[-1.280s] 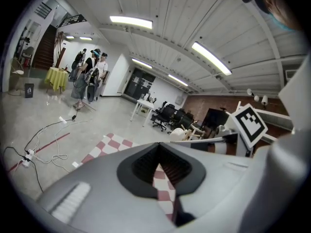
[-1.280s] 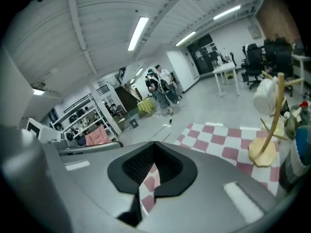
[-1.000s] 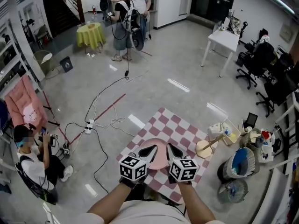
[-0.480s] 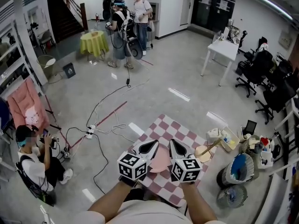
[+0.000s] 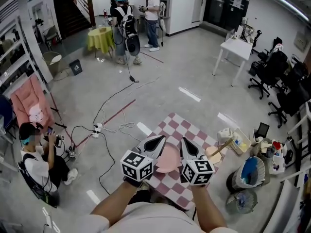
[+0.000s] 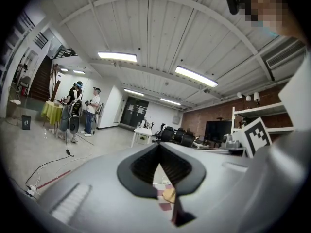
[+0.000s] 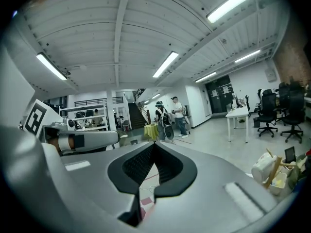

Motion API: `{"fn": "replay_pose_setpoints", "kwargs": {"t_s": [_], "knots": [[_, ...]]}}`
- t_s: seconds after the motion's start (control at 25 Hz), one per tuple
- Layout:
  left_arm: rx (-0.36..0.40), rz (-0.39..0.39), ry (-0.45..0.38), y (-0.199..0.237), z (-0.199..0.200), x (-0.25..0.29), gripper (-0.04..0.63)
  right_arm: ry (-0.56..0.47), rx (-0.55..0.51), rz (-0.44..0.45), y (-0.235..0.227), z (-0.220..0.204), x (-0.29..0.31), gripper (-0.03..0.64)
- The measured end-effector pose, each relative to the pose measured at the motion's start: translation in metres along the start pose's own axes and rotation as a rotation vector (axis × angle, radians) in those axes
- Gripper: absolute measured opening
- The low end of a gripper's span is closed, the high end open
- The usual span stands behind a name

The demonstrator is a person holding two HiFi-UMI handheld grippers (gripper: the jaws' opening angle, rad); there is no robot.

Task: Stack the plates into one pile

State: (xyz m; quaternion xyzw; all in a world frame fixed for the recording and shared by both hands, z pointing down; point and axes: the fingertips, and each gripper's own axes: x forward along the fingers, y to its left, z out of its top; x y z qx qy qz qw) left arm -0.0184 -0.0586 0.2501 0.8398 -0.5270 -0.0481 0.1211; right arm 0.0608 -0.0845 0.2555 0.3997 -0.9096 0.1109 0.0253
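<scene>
A pink plate (image 5: 167, 160) lies on a red-and-white checkered cloth (image 5: 184, 129) on the floor. A tan plate (image 5: 212, 154) with a wooden stick on it sits at the cloth's right edge. My left gripper (image 5: 156, 141) and right gripper (image 5: 186, 143) hang side by side above the pink plate, one over each of its sides. Both are shut, with nothing between their fingers. In the left gripper view my left gripper (image 6: 159, 147) points level into the room, and a bit of cloth and the tan plate (image 6: 168, 194) show through its gap. My right gripper (image 7: 153, 145) also points level.
A small box of items (image 5: 238, 141) and two round bins (image 5: 250, 171) stand right of the cloth. Cables and a power strip (image 5: 95, 129) trail across the floor at left, near a seated person (image 5: 36, 166). A white table (image 5: 236, 46) and office chairs (image 5: 272, 64) stand farther off.
Both grippers stay shut and side by side over the pink plate, drifting slightly right and apart. The people standing at the back have shifted position.
</scene>
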Motion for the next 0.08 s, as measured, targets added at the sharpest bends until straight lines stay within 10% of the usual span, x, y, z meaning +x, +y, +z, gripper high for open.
{"fn": "replay_pose_setpoints", "kwargs": {"t_s": [0.08], "knots": [[0.007, 0.001, -0.008, -0.0006, 0.0031, -0.0024, 0.006, -0.007, -0.001, 0.000, 0.0018, 0.0008, -0.0020, 0.009]]}}
